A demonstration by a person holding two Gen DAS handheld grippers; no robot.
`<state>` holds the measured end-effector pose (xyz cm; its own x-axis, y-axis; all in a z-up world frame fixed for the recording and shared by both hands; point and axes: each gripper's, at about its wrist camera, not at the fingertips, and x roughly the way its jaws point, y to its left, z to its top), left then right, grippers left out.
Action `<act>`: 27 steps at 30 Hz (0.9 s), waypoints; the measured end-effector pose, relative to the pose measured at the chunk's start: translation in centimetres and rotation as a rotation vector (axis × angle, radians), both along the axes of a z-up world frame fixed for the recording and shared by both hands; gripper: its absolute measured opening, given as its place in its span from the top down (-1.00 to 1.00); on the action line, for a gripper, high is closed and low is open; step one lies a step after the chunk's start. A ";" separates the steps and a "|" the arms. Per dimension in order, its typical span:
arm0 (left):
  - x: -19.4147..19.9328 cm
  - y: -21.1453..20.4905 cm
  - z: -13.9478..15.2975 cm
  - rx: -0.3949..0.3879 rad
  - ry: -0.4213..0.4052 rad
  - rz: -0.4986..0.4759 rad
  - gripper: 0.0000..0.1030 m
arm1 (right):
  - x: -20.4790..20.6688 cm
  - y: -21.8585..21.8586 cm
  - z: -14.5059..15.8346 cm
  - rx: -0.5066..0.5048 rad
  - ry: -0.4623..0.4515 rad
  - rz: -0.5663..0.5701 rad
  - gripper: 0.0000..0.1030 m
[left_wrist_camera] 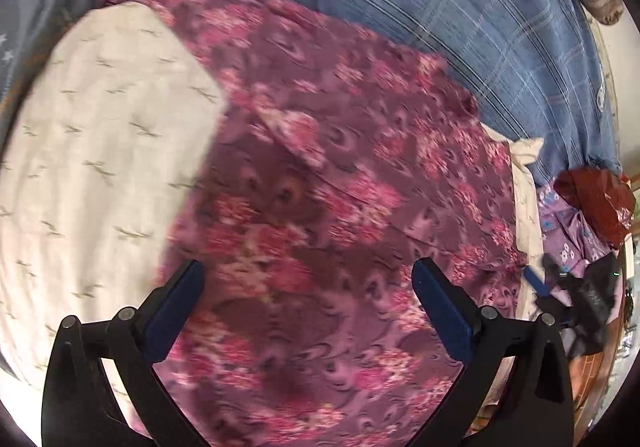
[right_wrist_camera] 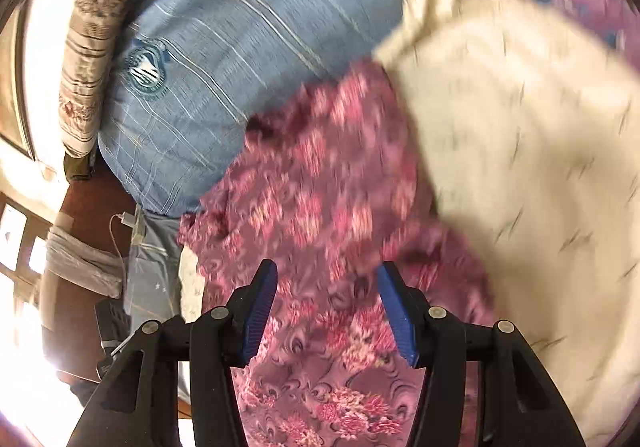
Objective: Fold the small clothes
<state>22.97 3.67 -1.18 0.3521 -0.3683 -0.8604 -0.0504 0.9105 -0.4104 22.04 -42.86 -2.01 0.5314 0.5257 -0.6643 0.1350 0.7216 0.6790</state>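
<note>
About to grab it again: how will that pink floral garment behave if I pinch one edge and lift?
The pink floral garment lies in soft creases and ripples, so it is probably floppy and will drape from the pinch rather than hold shape. It looks thin, so likely light. Spread over the cream sheet, it may drag or bunch when pulled. Both the left gripper and right gripper stand open above it.

A home bedroom; blue plaid bedding, a pillow, strewn clothes.

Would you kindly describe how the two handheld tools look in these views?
The left tool and the right tool look alike: glossy black forked arms with round silver pivot pins, each finger faced with a dark blue pad. The right tool's pads show fine ribbing. No cables, markings or sleeves are visible.
</note>
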 end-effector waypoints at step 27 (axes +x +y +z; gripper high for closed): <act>3.8 3.7 0.9 -0.050 0.018 0.133 -1.00 | 0.7 11.0 1.7 -0.067 -0.144 0.211 0.18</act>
<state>26.75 7.40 -0.30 0.3851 -0.3619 -0.8490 -0.1769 0.8739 -0.4527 22.73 -31.85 -0.29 0.5064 0.5921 -0.6269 -0.1180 0.7677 0.6298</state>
